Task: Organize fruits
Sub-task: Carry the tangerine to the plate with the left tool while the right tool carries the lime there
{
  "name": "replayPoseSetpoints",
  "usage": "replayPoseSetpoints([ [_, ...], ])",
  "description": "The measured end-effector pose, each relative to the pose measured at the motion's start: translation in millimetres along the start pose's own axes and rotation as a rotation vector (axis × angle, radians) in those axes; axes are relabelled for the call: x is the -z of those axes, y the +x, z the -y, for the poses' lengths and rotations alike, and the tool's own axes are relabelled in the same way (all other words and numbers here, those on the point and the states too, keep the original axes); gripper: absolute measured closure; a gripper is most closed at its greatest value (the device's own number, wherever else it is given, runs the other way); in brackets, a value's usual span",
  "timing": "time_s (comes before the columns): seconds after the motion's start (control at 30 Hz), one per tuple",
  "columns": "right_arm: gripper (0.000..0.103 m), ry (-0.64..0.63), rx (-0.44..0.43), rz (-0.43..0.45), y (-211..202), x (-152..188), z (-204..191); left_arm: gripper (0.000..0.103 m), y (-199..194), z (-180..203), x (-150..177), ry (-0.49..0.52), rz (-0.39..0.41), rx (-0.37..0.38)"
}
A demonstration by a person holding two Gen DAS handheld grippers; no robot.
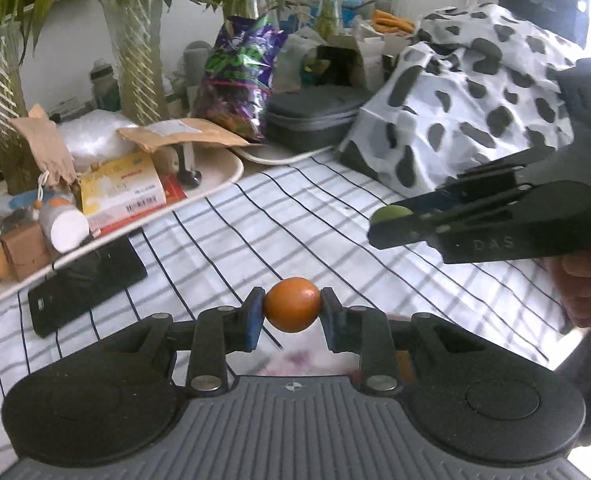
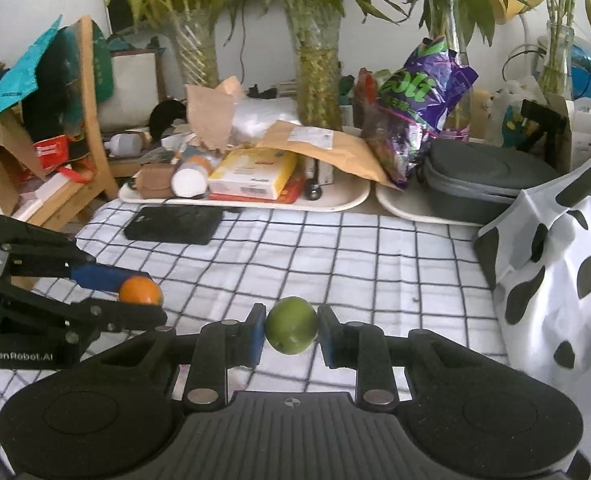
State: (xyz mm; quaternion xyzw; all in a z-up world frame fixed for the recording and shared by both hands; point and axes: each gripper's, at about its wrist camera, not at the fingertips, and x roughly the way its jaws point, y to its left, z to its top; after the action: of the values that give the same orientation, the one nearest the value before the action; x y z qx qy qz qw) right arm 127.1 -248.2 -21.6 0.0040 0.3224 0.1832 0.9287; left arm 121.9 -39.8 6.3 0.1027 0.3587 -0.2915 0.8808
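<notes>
Left tongs (image 1: 292,312) closed on small round orange fruit (image 1: 292,310), blue pads (image 1: 254,318) pressing both sides, fruit held off the white checked cloth (image 1: 295,216) covering the bench; in the right wrist view the same left tongs (image 2: 143,300) come in from 9 o'clock with the orange fruit (image 2: 140,290) between the tips. Right tongs (image 2: 291,332) closed on small round green fruit (image 2: 291,330), blue pads (image 2: 258,334) touching left and right of it, also lifted above the cloth (image 2: 335,264); in the left wrist view the right tongs (image 1: 391,220) enter from 3 o'clock, green fruit (image 1: 391,213) only partly visible at the tips, person's hand (image 1: 587,292) on the handle. Two fruits well apart, each in its own tongs. Black flat phone (image 2: 173,225) lies on the cloth at 11 o'clock in the right view, 9 o'clock in the left view (image 1: 87,280). Behind it a long white tray (image 2: 347,200) loaded with a yellow box (image 2: 251,174), white bottle (image 2: 189,180), brown padded envelope (image 2: 323,144). Purple and green snack bag (image 2: 419,104) at 1 o'clock, grey zip case (image 2: 483,176) beside it on a second tray. White bag with black spots (image 2: 559,264) at 3 o'clock, touching the cloth edge. Glass vases with green plants (image 2: 315,68) along the wall at 12 o'clock
</notes>
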Motion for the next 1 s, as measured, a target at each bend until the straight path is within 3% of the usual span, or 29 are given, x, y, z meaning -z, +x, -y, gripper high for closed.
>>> replayPoseSetpoints([
  [0.3,0.075,0.002,-0.022,0.000,-24.7,17.2,-19.8,0.073,-23.5,17.6,21.3,-0.029,-0.010,0.040],
  [0.33,0.075,0.002,-0.023,-0.002,-26.3,18.9,-21.2,0.064,-25.7,20.9,22.6,-0.022,-0.008,0.028],
  [0.37,0.075,0.002,-0.025,-0.002,-28.4,20.9,-23.1,0.045,-28.3,23.7,23.5,-0.014,0.000,0.014],
  [0.43,0.075,0.004,-0.027,-0.002,-32.4,24.4,-26.2,0.029,-35.8,28.7,26.3,-0.005,0.031,-0.024],
  [1.0,0.074,0.069,-0.130,-0.077,-36.0,40.9,-48.5,0.028,-74.4,15.3,49.3,-0.198,0.036,-0.179],
])
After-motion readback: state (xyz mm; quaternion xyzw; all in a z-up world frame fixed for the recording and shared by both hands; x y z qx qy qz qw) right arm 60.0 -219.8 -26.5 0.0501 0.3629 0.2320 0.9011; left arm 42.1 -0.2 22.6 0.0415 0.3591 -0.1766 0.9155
